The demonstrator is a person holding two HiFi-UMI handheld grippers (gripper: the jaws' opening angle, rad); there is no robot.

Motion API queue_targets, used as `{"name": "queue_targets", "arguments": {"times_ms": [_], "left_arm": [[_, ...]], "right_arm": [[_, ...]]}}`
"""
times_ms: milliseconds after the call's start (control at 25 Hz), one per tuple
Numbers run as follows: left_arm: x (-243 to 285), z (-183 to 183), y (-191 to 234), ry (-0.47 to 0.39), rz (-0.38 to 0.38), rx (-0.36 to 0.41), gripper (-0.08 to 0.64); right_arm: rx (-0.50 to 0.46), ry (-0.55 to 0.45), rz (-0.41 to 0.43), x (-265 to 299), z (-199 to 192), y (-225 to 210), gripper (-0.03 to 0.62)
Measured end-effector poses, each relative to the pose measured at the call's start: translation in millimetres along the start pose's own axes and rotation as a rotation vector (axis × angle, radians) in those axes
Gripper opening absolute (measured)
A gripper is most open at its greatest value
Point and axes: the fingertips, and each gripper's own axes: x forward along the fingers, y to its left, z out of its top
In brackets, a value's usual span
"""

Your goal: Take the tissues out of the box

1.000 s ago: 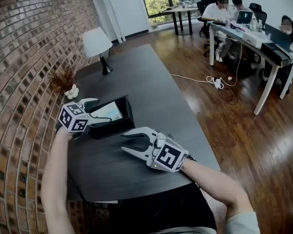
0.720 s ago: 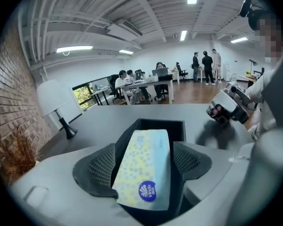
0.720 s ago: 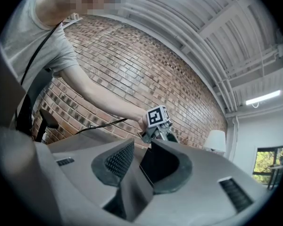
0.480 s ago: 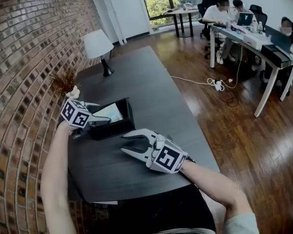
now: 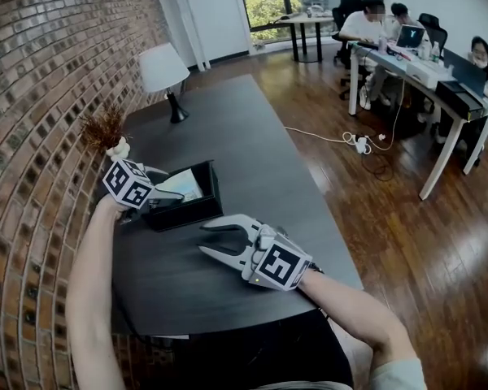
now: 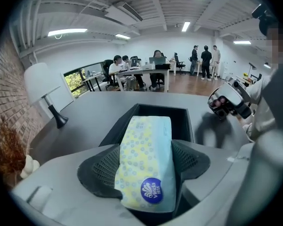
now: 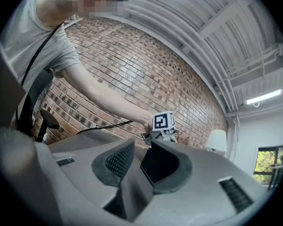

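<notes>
The left gripper (image 5: 164, 195) is closing on the tissue pack (image 6: 145, 157), its pads touching both sides while the pack lies in the black box (image 5: 193, 210). The right gripper (image 5: 205, 240) hovers wide and empty over the tabletop (image 5: 256, 149), just beside the box.

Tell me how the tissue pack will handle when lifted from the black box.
The tissue pack is probably soft: its plastic wrap bows slightly between the left hand-held gripper's closing jaws. A slim wrapped pack, it is likely light. The smooth wrap may slip.
</notes>
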Motion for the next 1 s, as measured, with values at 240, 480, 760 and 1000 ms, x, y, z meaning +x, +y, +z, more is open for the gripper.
{"name": "queue_targets", "arguments": {"times_ms": [240, 480, 760, 1000], "left_arm": [[-5, 5, -1, -0.049, 0.043, 0.031, 0.324], [-26, 34, -2, -0.162, 0.081, 0.033, 0.319], [-67, 68, -4, -0.405, 0.130, -0.053, 0.316], [-124, 93, -7, -0.796, 0.095, -0.234, 0.314]], "right_arm": [[-0.001, -0.002, 0.001, 0, 0, 1, 0.124], [-0.010, -0.002, -0.001, -1, 0, 0, 0.124], [-0.016, -0.003, 0.000, -1, 0, 1, 0.124], [-0.016, 0.000, 0.001, 0, 0, 2, 0.124]]}}
